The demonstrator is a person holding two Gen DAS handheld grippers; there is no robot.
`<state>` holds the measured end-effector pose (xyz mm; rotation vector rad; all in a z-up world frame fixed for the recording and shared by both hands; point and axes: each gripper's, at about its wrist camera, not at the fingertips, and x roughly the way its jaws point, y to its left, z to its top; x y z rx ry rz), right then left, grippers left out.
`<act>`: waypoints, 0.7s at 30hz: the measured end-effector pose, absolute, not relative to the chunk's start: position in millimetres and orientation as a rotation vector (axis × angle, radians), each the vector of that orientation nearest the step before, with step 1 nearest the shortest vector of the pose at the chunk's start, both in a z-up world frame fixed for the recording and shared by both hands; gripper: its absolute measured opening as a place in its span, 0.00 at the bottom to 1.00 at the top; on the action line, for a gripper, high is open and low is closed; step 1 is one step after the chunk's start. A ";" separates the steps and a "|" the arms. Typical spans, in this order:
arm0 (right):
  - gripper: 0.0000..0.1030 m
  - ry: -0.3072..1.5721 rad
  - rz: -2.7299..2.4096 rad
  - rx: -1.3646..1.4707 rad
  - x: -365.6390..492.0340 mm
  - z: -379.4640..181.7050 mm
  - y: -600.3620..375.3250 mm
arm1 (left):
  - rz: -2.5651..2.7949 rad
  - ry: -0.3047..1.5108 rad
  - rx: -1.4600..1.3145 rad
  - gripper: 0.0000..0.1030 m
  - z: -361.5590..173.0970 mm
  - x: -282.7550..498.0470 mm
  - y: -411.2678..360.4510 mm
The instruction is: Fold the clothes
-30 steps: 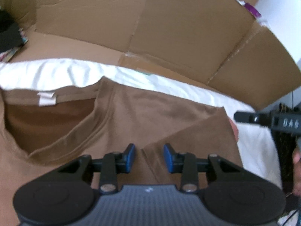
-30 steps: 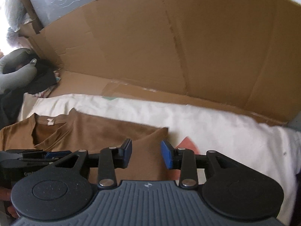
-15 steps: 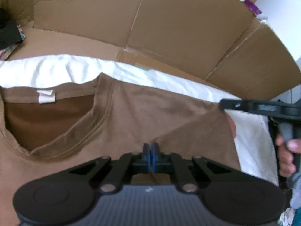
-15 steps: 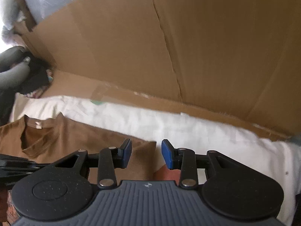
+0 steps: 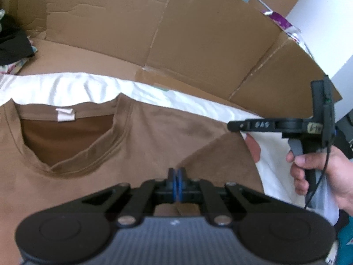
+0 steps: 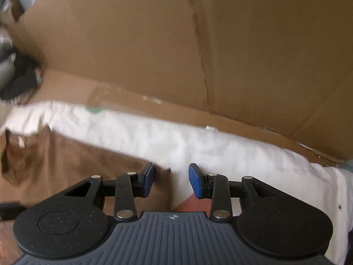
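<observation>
Brown T-shirt (image 5: 167, 132): lies spread flat on a white sheet (image 5: 66, 86), neckline toward the far edge of the sheet, front of the collar sagging open so the darker inside shows.
Neck label (image 5: 65, 115): small white tag at the back of the collar, facing up.
Sleeve (image 5: 220, 156): at the shirt's right side, folded in over the body as a diagonal flap; its outer edge ends beside the bare sheet.
Left hand-held gripper (image 5: 175, 182): blue pads pressed together, pinching the brown fabric at the inner edge of the sleeve fold.
Right hand-held gripper (image 6: 171, 180): blue pads apart with nothing pressed between them; the sleeve's corner and the white sheet show in the gap. In the left wrist view its black finger tip sits over the outer corner of the sleeve.
Right hand (image 5: 317, 172): wrapped around the black grip of the right hand-held gripper, a thin cable running down beside it.
Cardboard (image 5: 176, 33): large flattened panels standing behind the sheet as a backdrop, with one strip lying flat along the sheet's far edge.
Dark clothing (image 5: 13, 44): bundled at the far left, well apart from the shirt.
Focus: the right wrist view is blurred.
</observation>
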<state>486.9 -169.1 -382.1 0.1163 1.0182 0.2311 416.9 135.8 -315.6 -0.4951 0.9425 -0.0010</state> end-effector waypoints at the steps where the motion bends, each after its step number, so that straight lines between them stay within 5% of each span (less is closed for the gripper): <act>1: 0.40 1.004 0.234 0.131 485.0 -376.9 -172.4 | 0.000 0.945 -0.499 0.02 -315.6 417.2 136.7; 21: 0.39 1.028 0.275 0.075 468.4 -387.9 -172.7 | 0.029 0.991 -0.517 0.02 -326.0 410.4 149.9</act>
